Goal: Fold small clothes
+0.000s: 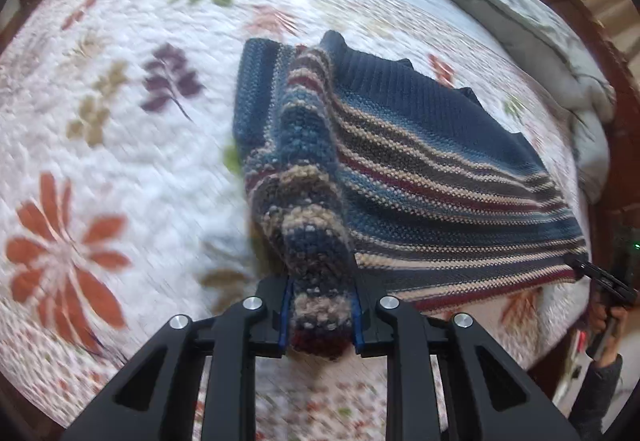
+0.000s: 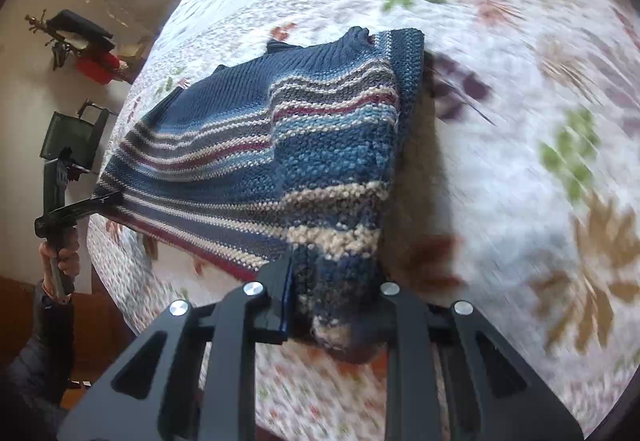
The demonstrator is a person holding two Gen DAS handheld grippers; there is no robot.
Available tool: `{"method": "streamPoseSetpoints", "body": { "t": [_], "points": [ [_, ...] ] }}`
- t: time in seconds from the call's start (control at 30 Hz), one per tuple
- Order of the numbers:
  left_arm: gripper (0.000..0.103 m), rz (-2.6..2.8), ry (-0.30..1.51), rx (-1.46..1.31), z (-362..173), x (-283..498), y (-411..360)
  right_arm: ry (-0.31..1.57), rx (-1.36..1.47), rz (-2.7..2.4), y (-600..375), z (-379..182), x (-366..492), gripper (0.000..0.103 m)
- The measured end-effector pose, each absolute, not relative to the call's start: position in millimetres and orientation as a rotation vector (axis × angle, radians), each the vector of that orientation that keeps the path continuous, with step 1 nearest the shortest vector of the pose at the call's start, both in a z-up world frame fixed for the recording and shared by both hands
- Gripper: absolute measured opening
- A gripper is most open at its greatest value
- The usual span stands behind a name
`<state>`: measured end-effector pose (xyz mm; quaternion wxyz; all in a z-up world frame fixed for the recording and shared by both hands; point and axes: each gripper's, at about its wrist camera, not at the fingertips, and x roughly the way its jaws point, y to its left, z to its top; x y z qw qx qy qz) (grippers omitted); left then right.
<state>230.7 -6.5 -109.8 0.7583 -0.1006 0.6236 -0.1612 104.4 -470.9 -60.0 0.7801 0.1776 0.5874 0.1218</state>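
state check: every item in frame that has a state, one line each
striped knitted sweater: near hem lifted off the bed at two corners, far part with the navy ribbed collar resting on the quilt
left gripper: shut on the sweater's hem corner
right gripper: shut on the other hem corner
floral quilted bedspread: spread flat
grey duvet: bunched at the bed's far edge

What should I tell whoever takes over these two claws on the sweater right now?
Left claw: shut on the striped sweater at one bottom corner.
Right claw: shut on the other bottom corner.
Sweater: bottom edge lifted between the claws, collar end resting on the floral quilt on the bed.
Done: both corners gripped and raised.
Left: carry the bottom edge toward the collar, lay it down, release, finish folding.
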Motion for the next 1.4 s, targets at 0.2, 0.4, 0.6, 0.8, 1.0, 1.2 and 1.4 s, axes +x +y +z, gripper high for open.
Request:
{"method": "streamPoseSetpoints", "body": {
  "t": [0.2, 0.4, 0.6, 0.8, 1.0, 1.2, 1.4],
  "points": [
    [0.024, -0.361, 1.384, -0.156, -138, 189, -24, 1.304, 0.410, 0.199, -505, -90, 65, 0.022],
    [0.029, -0.282, 1.367, -0.116, -176, 177, -26, 1.337, 0.408, 0.143, -500, -137, 74, 0.026],
    [0.059, -0.220, 1.359, 0.019, -162, 170, -41, 1.295, 0.391, 0.168, -506, -123, 56, 0.045],
    [0.062, -0.148, 1.276, 0.042, -122, 173, -12, 1.189, 0.357, 0.159, -519, -75, 52, 0.056],
    [0.062, -0.206, 1.190, 0.091, -100, 239, -60, 1.141, 0.356, 0.178, -517, -57, 129, 0.057],
    [0.062, -0.206, 1.201, 0.181, -126, 300, -96, 1.165, 0.344, 0.204, -506, -74, 211, 0.057],
    [0.054, -0.261, 1.253, 0.122, -148, 320, -95, 1.232, 0.301, 0.183, -499, -103, 253, 0.027]
  ]
}}
